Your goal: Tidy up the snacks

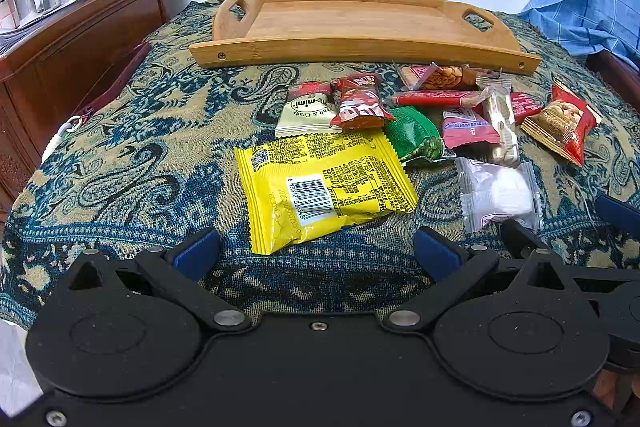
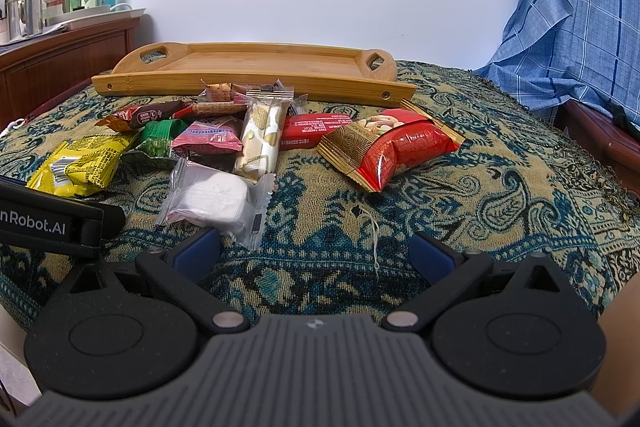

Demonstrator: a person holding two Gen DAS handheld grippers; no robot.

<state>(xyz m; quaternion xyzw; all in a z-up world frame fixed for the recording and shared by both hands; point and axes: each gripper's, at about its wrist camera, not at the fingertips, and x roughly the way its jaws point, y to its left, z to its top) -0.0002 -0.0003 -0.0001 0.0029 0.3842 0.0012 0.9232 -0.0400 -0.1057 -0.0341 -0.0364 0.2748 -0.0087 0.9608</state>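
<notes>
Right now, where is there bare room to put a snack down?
The wooden tray is bare inside. The patterned cloth is free left of the yellow packet, and right of the red nut bag. Between tray and tongs it is crowded, packets overlapping around the green packet.

Snack packets (image 2: 256,143) heaped on patterned cloth (image 2: 500,195) before an empty wooden tray (image 2: 256,83).
</notes>
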